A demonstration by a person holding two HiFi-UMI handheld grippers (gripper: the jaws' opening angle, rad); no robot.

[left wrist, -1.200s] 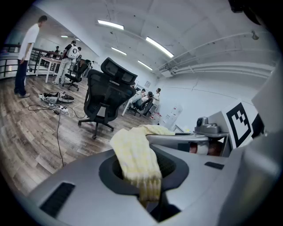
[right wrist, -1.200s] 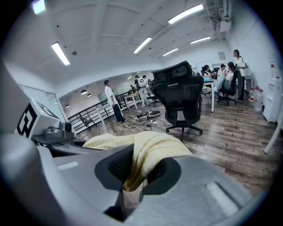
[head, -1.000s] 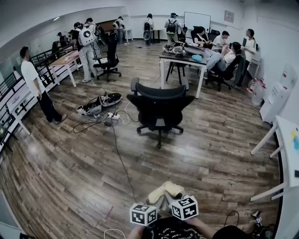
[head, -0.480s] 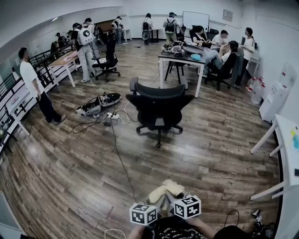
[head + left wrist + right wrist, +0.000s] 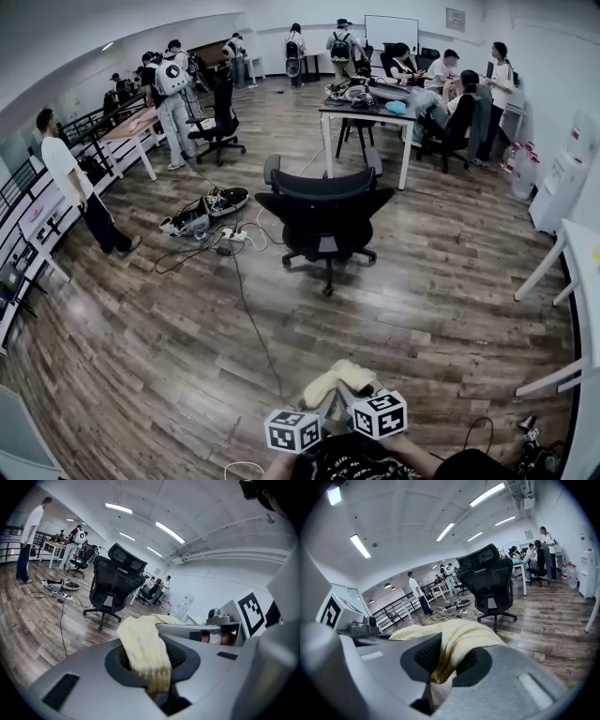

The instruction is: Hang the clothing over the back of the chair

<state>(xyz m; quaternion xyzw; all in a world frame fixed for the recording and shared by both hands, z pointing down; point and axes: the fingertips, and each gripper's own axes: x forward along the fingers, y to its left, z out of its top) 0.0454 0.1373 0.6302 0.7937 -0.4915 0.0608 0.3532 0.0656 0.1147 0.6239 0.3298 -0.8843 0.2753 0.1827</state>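
Note:
A pale yellow garment (image 5: 335, 382) hangs bunched between my two grippers at the bottom of the head view. My left gripper (image 5: 314, 414) is shut on one part of the cloth (image 5: 145, 653), and my right gripper (image 5: 349, 405) is shut on another part (image 5: 450, 644). The marker cubes sit side by side, close together. A black office chair (image 5: 323, 211) stands in the middle of the wooden floor, a few steps ahead, its backrest turned toward me. It also shows in the left gripper view as the chair (image 5: 112, 585) and in the right gripper view as the chair (image 5: 490, 585).
A power strip with cables and shoes (image 5: 206, 211) lies left of the chair; one cable (image 5: 253, 319) runs toward me. Behind the chair stands a table (image 5: 370, 108) with seated people. A person (image 5: 80, 187) stands at left. White desks (image 5: 581, 281) line the right wall.
The view has shifted slightly, and the chair sits a little lower and farther right in the picture. Both grippers keep the garment in the same place.

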